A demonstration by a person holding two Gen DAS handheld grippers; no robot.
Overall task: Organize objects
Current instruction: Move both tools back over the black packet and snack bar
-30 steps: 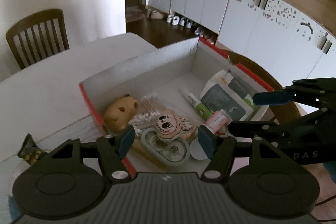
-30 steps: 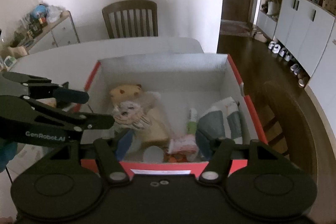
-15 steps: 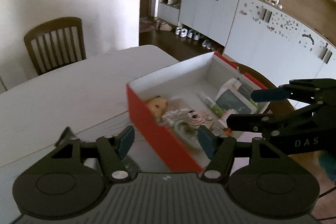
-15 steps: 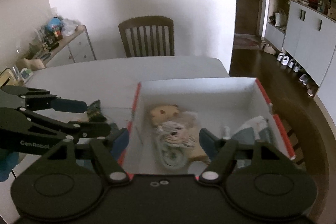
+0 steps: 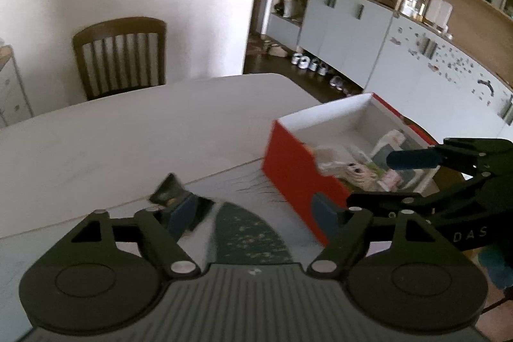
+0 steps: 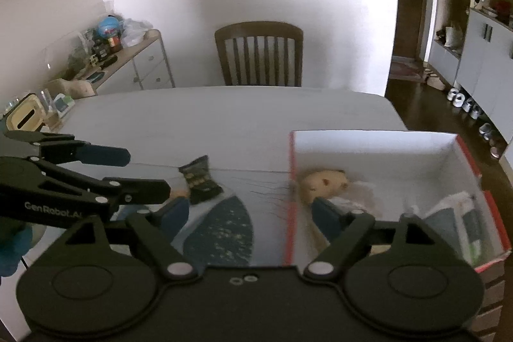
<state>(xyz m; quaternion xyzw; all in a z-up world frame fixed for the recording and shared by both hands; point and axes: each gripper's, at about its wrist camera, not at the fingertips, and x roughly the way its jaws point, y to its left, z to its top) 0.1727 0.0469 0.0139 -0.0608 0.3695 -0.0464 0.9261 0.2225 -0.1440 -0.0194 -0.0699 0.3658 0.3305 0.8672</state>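
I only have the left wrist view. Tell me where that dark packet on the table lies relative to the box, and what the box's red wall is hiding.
Observer: The dark packet lies on the table at the far edge of a dark speckled mat, clearly apart from the red box.
Operator: Now the inside of that wall.
Observer: A tan plush toy lies right against the box wall that faces the packet.
Operator: Report what stands left of the table.
Observer: A low sideboard, cluttered on top, with a blue globe-like ball among the things.
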